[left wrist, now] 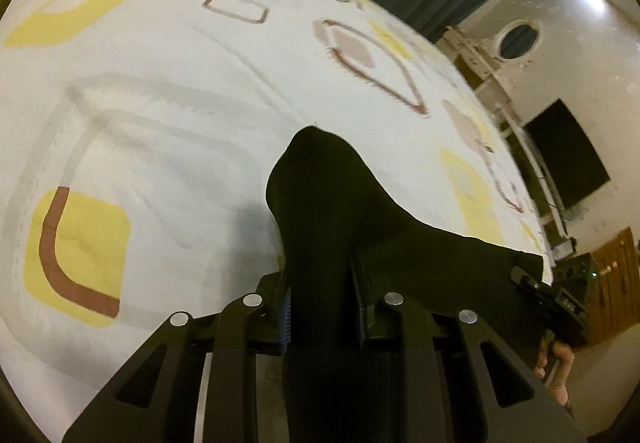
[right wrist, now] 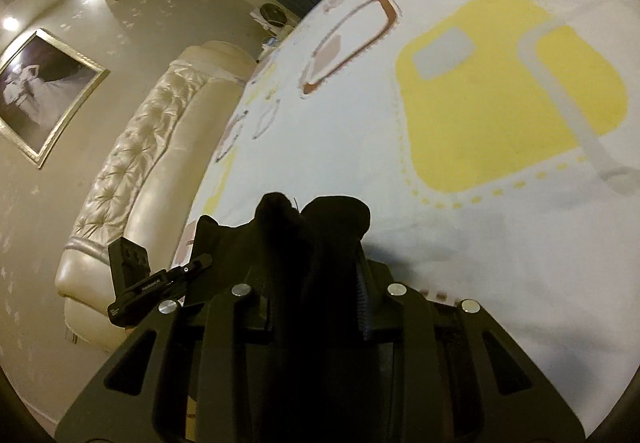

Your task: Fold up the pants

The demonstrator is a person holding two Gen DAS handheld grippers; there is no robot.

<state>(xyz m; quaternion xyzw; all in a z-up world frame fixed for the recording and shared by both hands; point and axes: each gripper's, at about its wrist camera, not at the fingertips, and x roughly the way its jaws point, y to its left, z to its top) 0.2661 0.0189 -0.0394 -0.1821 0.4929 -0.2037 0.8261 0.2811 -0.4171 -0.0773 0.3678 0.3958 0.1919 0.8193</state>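
A home bedroom: patterned bedsheet, tufted headboard, framed photograph.

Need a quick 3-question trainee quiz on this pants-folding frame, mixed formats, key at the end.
1. True or false: both hand-held grippers are clamped on the pants.
2. What lies under the pants? A) bare wood B) patterned sheet C) carpet
3. In the right wrist view, what hangs on the wall at left?

Key
1. True: the left hand-held gripper and the right hand-held gripper each pinch black fabric.
2. B.
3. A framed picture, above the cream headboard.
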